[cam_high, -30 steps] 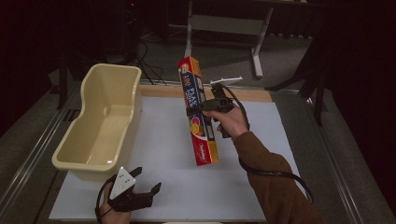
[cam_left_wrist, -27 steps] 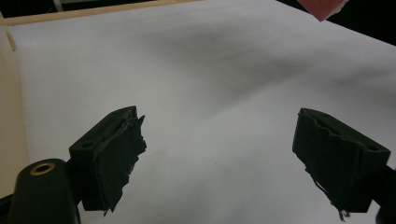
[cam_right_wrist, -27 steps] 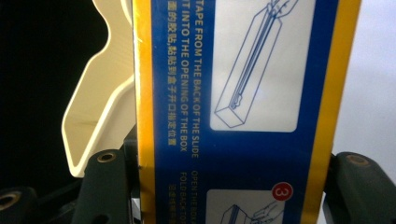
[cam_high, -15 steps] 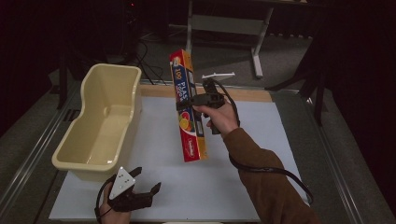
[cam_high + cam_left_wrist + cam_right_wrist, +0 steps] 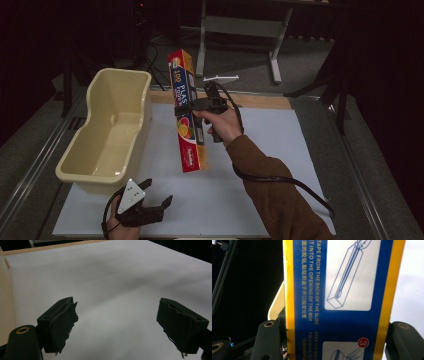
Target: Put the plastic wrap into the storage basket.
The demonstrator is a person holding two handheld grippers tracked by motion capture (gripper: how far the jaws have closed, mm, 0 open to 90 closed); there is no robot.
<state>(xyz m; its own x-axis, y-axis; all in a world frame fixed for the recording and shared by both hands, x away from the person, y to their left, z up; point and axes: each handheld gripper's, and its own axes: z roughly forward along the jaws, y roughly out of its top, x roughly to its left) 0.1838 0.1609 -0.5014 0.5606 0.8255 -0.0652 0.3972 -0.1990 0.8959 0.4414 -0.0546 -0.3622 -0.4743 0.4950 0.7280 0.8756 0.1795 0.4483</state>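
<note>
Right gripper (image 5: 196, 106) pinching long plastic-wrap box (image 5: 187, 120) mid-length, box lifted above white mat (image 5: 280, 150), near cream tub (image 5: 107, 135). Left gripper (image 5: 145, 207) spread, idle at front edge. Likely bound for tub: align box lengthwise with it, lower end-first.

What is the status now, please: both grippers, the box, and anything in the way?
Right gripper shut on wrap box, box in air. Left gripper open, low over white mat. Tub empty, path open.

Bare white sheet (image 5: 280, 150) lies right of the cream tub (image 5: 107, 135); only the raised food-wrap box (image 5: 187, 117) stands beside the tub.
</note>
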